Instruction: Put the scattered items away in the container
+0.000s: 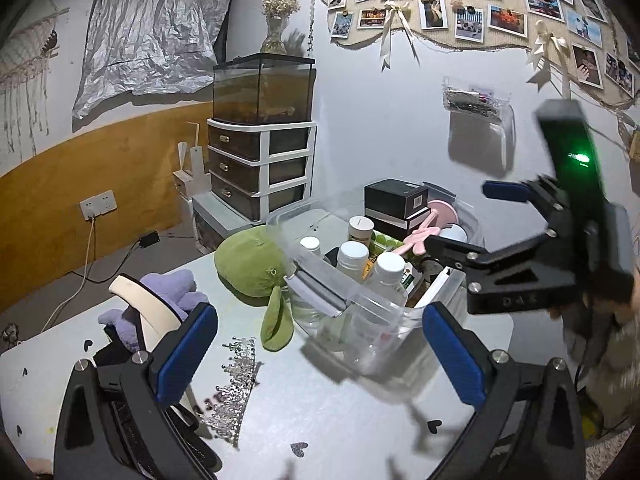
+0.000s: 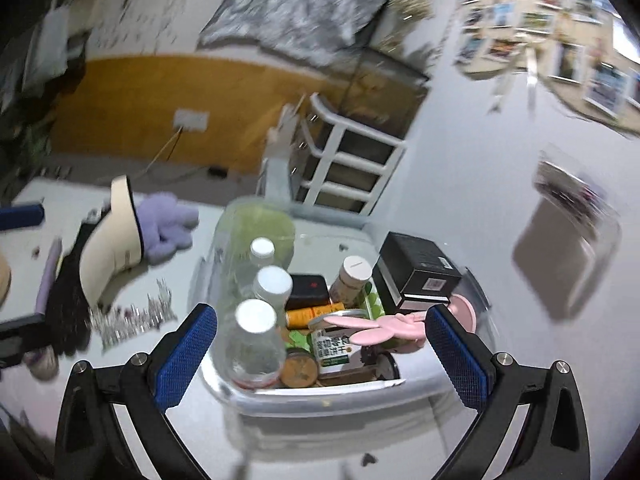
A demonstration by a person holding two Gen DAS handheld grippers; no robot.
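A clear plastic container (image 1: 384,320) stands on the white table, holding white-capped bottles (image 1: 390,270), a black box (image 1: 396,200) and a pink rabbit-shaped item (image 1: 420,236). It also shows in the right wrist view (image 2: 340,396). A green plush (image 1: 252,260) leans against its left side. A silver tiara (image 1: 236,380), a purple plush (image 1: 176,292) and a cream cap (image 1: 148,308) lie on the table to the left. My left gripper (image 1: 320,356) is open and empty before the container. My right gripper (image 2: 320,356) is open and empty above the container; it shows in the left wrist view (image 1: 468,220).
A drawer unit (image 1: 260,168) with a glass tank (image 1: 262,88) on top stands behind the table by the wall. A photo board hangs at the upper right. A wall socket (image 1: 98,204) with cables is at the left. The table edge runs along the left side.
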